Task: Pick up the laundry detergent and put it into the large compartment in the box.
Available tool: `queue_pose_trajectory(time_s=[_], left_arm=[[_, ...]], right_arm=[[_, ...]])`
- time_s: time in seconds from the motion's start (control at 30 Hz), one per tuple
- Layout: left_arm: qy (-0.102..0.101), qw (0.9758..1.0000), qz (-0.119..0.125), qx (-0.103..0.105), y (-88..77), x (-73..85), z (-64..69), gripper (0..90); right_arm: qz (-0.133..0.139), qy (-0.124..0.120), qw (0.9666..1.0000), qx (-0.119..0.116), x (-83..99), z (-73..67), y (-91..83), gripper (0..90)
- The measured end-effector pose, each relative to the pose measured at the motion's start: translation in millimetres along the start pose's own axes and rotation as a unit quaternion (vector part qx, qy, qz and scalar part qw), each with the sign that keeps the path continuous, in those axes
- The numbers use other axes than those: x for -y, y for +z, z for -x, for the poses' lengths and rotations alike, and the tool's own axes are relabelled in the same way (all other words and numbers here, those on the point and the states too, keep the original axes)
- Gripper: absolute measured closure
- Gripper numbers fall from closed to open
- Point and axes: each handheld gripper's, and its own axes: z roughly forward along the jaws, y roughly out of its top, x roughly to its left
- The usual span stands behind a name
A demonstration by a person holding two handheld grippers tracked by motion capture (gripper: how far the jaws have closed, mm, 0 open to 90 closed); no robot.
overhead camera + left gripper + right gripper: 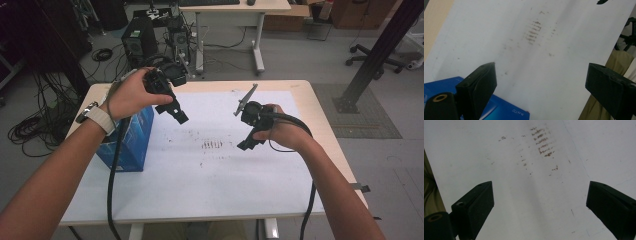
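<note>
A person holds a black gripper in each hand above a white sheet [200, 170] on a wooden table. My left gripper [174, 111] hangs over the sheet's left side, above a blue box [131, 137]; its jaws stand wide apart with nothing between them [541, 82]. My right gripper [249, 144] hovers over the sheet right of centre, jaws also wide apart and empty [540, 202]. Between the two hands the sheet bears a patch of brown smudges [212, 145], seen as well in both gripper views [534, 31] [542, 141].
The blue box [499, 110] stands at the table's left edge under the left forearm. A cable [112, 185] trails from each gripper toward the near edge. Beyond the table stand a computer tower [137, 42], a desk and a black post [375, 55].
</note>
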Motion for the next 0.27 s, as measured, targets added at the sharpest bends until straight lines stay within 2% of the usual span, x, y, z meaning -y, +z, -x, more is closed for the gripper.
queue_pose_trajectory(time_s=[0.27], left_arm=[[-0.001,1.0000,0.000,-0.002,-1.3,0.8,0.0,10.5]], right_arm=[[0.001,0.003,1.0000,0.002,1.2,-0.9,-1.6,7.7]])
